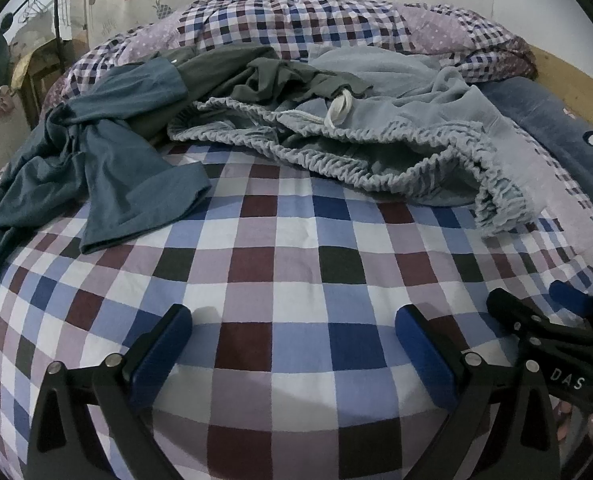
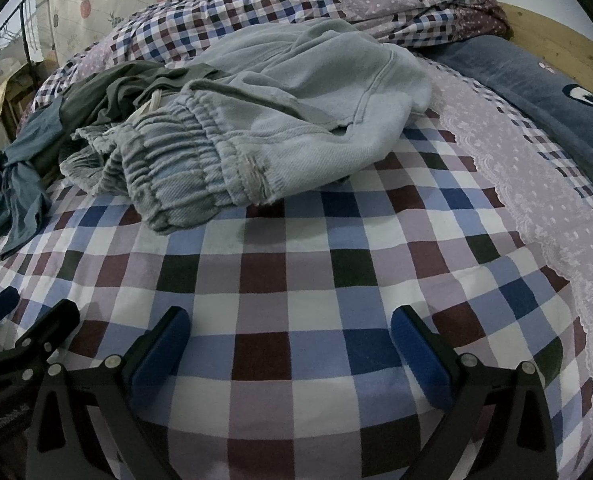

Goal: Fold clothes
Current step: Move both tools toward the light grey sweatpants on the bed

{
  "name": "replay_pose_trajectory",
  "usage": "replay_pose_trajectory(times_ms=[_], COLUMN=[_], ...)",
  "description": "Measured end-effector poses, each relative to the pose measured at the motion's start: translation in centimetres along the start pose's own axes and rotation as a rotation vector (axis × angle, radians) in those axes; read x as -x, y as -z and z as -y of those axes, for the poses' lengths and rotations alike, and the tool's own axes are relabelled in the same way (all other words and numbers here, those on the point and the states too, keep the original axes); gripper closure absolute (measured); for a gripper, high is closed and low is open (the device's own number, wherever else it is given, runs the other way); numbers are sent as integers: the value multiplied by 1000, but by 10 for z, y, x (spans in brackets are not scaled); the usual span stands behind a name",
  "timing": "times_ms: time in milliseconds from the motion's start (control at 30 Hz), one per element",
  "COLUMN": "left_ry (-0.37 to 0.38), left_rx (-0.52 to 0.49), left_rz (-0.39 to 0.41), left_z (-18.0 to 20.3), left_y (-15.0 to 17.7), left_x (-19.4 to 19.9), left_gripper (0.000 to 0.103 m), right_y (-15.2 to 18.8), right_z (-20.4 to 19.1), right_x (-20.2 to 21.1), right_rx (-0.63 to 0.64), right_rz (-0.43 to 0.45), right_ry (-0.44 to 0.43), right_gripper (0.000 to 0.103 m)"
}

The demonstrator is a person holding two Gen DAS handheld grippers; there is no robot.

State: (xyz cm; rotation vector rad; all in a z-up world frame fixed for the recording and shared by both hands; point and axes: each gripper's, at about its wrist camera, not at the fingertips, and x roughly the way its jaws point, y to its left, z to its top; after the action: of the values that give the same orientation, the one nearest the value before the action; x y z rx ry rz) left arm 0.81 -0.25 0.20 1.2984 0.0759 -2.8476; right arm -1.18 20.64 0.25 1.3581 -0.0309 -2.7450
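So quick rundown of the bed right now:

1. No baskets or bins in sight, everything's just dumped on the checked bedsheet (image 1: 280,264).
2. Light grey-blue sweatpants (image 2: 296,112) lie crumpled mid-bed, thick twill-looking fabric with a ruched elastic waistband (image 1: 376,152) and a white drawstring (image 1: 338,110).
3. An olive-green garment (image 1: 256,80) is bunched up behind and partly under the pants, thinner and smoother.
4. A teal shirt (image 1: 96,168) sprawls to the left, soft jersey, twisted in the middle.
5. A checked duvet (image 1: 296,24) is heaped at the back, and a dark blue pillow (image 2: 536,92) is on the right.
6. Left gripper (image 1: 292,344) has its jaws spread wide with nothing between them, over bare sheet, well short of the clothes.
7. Right gripper (image 2: 290,344) is the same: wide apart, holding nothing.
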Motion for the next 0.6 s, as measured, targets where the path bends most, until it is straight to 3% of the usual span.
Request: replay_pose_trajectory(times_ms=[167,367,500,600], left_ry=[-5,68,114,150], left_rx=[1,36,59,92], left_rz=[17,67,85,73], left_z=[0,-1,-3,-7], left_y=[-1,-3,-6,-6], left_x=[6,21,29,30], left_gripper=[0,3,6,8], right_y=[1,0,-2,-6], right_z=[2,3,2,-2], right_x=[4,16,26,34], right_rx=[-5,-6,10,41], right_rz=[11,56,108,145], right_ry=[-27,-97,-70,-46], right_gripper=[0,0,2,10])
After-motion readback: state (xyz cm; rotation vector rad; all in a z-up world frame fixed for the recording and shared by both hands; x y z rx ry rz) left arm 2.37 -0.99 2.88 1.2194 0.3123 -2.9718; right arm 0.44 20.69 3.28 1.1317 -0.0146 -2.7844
